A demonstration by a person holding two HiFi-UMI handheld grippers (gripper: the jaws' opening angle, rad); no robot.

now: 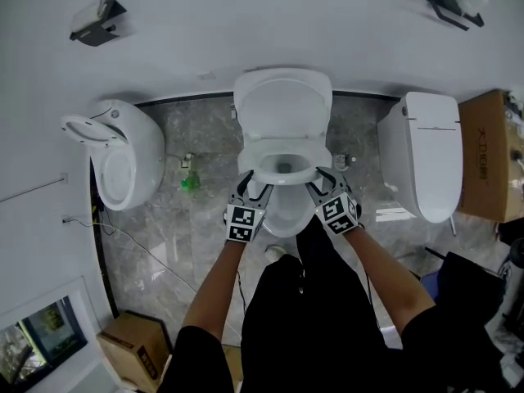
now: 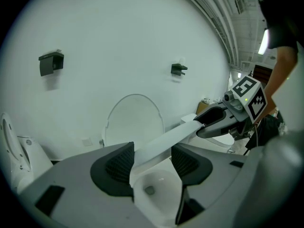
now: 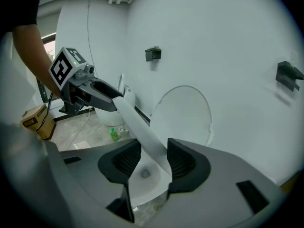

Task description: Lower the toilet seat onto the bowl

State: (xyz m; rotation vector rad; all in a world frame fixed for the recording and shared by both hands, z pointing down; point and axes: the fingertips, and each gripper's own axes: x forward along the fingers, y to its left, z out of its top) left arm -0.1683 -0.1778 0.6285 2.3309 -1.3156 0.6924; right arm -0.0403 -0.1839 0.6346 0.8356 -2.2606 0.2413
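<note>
Left gripper (image 1: 254, 185) and right gripper (image 1: 321, 180) each clamp the near rim of the white plastic toilet seat (image 2: 161, 144), one at either side, holding it tilted above the white ceramic bowl (image 2: 154, 196), its white lid (image 2: 135, 122) upright against the far wall.

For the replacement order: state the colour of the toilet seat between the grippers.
Plain white. The toilet seat shows best in the left gripper view.

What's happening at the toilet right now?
A person holds the toilet seat with both grippers. The left gripper and right gripper each clamp its front rim, one on each side. The seat hangs partway down, not yet on the bowl, while the lid stands upright against the wall.
</note>
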